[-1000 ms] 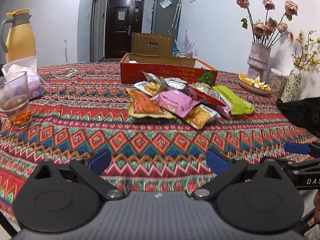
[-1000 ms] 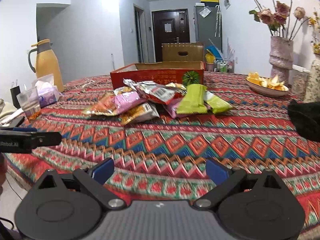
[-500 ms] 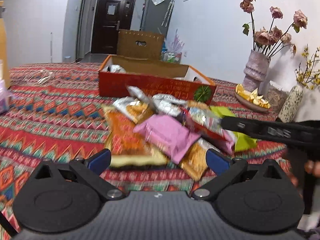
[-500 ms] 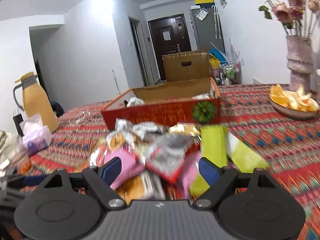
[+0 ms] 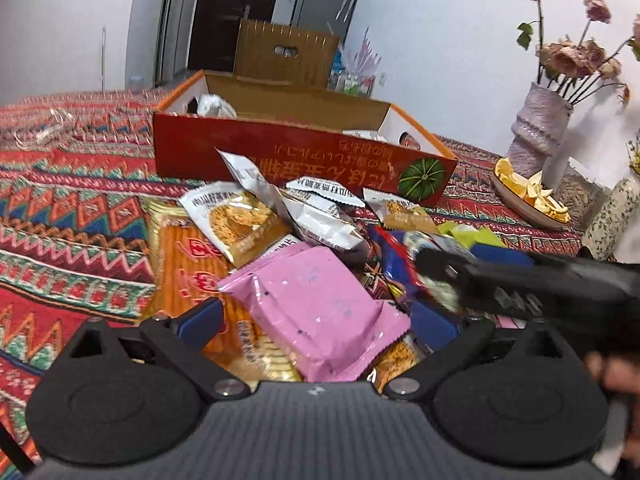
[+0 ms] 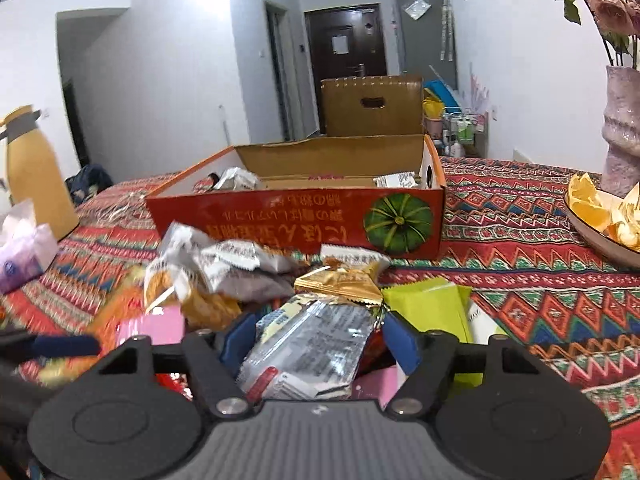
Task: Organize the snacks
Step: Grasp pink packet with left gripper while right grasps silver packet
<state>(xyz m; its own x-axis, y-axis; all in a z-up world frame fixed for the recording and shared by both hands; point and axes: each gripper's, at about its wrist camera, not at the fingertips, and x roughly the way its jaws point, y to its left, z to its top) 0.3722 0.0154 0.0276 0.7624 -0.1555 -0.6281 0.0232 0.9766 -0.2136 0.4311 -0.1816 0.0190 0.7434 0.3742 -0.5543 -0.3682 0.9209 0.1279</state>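
Both grippers advanced; silver packet (image 6: 308,352) between closing right gripper (image 6: 320,340) jaws

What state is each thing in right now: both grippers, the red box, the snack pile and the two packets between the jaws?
Left gripper: open, jaws either side of the pink packet.
Pink packet: lying flat on the pile, not gripped.
Right gripper: jaws closing around the silver packet, pads not yet pressing.
Silver packet: lying on the pile.
Red box: open-topped, a few packets inside.
Snack pile: heaped loose before the box.
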